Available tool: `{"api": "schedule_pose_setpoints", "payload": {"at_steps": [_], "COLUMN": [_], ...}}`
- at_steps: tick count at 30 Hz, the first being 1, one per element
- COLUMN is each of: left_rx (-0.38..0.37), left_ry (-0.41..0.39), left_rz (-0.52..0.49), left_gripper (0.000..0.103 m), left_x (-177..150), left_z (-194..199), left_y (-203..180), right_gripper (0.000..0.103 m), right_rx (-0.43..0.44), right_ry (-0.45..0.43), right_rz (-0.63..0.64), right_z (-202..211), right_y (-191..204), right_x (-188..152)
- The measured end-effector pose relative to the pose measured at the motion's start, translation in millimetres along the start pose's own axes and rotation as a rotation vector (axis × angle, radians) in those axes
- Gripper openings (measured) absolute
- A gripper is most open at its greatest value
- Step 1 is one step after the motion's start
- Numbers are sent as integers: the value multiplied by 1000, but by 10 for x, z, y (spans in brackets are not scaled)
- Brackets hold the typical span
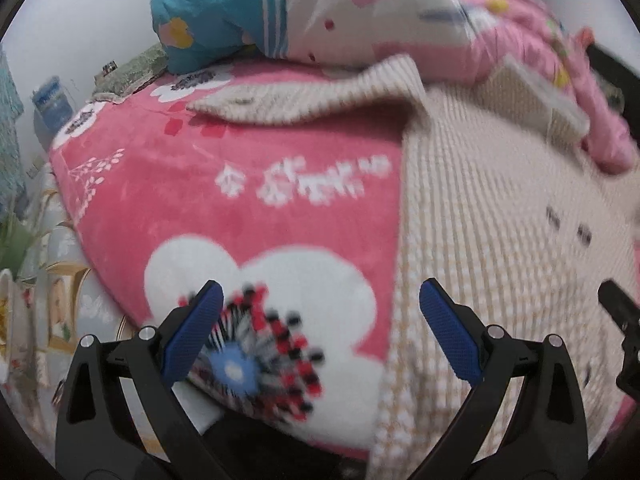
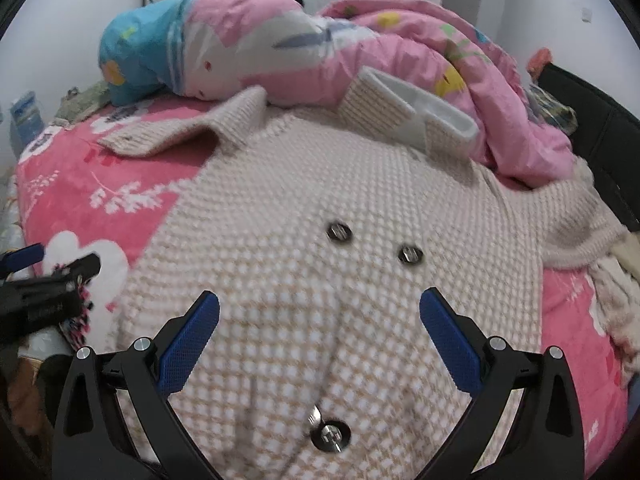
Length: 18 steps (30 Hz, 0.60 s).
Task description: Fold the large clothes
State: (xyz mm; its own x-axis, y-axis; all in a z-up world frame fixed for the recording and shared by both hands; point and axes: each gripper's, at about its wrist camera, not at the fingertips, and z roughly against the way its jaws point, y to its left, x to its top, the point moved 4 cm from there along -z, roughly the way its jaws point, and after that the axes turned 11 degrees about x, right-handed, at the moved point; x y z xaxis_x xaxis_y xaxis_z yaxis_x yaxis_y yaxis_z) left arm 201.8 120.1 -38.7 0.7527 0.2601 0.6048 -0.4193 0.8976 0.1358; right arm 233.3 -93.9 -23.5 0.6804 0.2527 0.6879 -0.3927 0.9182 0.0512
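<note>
A cream waffle-knit coat [image 2: 320, 208] with metal buttons [image 2: 339, 233] lies spread on a pink flowered blanket [image 2: 80, 184]. One sleeve [image 2: 180, 130] stretches to the far left; its collar [image 2: 404, 112] rests against the bedding behind. In the left wrist view the coat [image 1: 500, 208] fills the right side. My left gripper [image 1: 320, 304] is open and empty above the blanket's near edge, beside the coat's left edge. My right gripper [image 2: 319, 312] is open and empty above the coat's lower front, near a lower button [image 2: 330, 436]. The left gripper also shows in the right wrist view [image 2: 48, 280].
A rumpled pink and blue quilt [image 2: 280, 52] is piled at the back of the bed, also seen in the left wrist view [image 1: 320, 12]. A dark headboard or chair [image 2: 592, 128] stands at the right. Clutter and a blue container [image 1: 50, 100] lie beyond the bed's left edge.
</note>
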Motion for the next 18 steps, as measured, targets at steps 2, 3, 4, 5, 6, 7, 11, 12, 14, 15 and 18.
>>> {"api": "schedule_pose_setpoints", "payload": {"at_steps": [2,3,4,5,6,7,11,12,14,15,18], "left_rx": [-45,-70,-87,-110,-124,-122,-142,-132,-99,-84,-23], "left_ry": [-51,-81,-96,-96,-89,-72,-29,-6,49,66,109], "left_rz": [48,69,88,114,134,160,233,249,268,277,301], "left_gripper": [95,95,95,95,95,95,95,95,95,95,95], "left_x": [196,310,419,557,679,833,1286,1379,1544,1610,1746], "left_z": [-34,-61,-102,-182,-274,-417,-930,-1081,-1397,-1536,-1927], "left_y": [174,262,348,452,531,637,876,922,973,989,998], "right_gripper": [98,98,98,98,98,98,98,98,98,98,98], "right_rx": [22,32,42,58,73,94,162,182,192,180,131], "right_ry": [-24,-34,-34,-26,-22,-23,-19,-18,-12,-9,-3], "right_rz": [14,25,35,45,48,51,40,33,27,35,69], "right_z": [-41,-80,-131,-207,-274,-345,-622,-689,-836,-913,-1097], "right_y": [34,57,73,89,91,98,109,110,89,86,105], "right_x": [135,208,278,354,432,508,771,823,899,921,946]}}
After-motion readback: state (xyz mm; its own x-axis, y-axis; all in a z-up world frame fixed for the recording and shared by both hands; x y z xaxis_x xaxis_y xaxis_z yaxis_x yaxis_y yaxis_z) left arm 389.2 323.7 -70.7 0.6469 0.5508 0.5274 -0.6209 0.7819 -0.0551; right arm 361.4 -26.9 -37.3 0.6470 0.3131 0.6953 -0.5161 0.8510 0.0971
